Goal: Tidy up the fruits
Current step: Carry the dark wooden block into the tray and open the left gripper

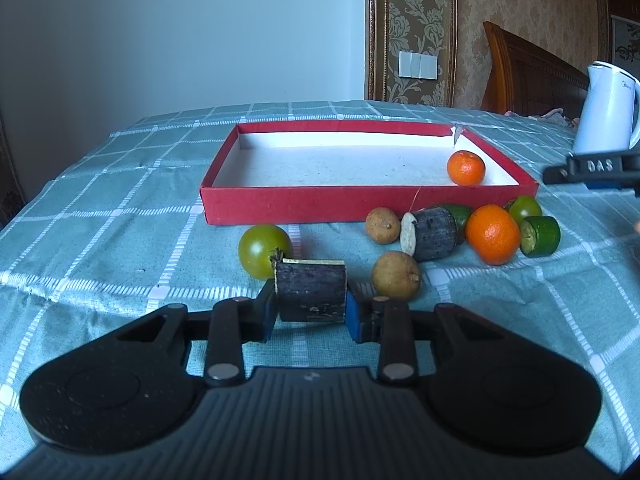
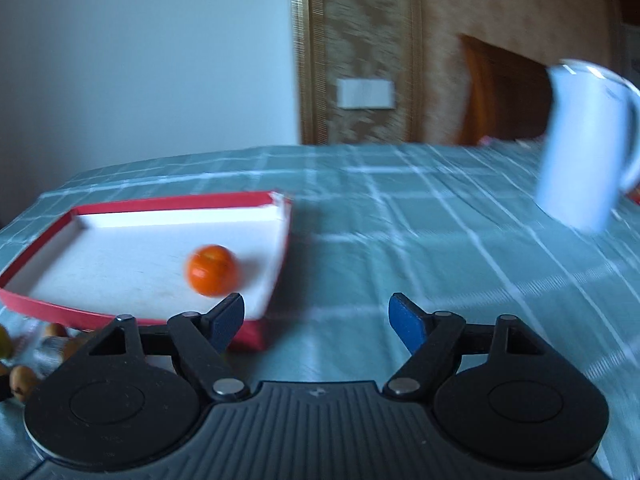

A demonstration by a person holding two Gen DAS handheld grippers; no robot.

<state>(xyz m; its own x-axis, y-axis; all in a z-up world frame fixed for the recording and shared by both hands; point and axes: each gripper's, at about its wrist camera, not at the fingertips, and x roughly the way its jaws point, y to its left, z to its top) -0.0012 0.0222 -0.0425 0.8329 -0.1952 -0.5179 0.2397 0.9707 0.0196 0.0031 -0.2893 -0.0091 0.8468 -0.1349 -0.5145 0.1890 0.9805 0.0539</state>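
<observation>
left gripper (image 1: 310,312) pinches a dark cane piece (image 1: 310,292), long axis across its fingers, in front of the red box (image 1: 360,204); right gripper (image 2: 316,320) spread, empty, beside box's right wall.

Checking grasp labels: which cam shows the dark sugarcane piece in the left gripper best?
Left wrist: the dark sugarcane piece sits sharp and centred, clamped between the left gripper's pads. Right wrist is motion-blurred and doesn't show it, only the red box and one orange.
</observation>
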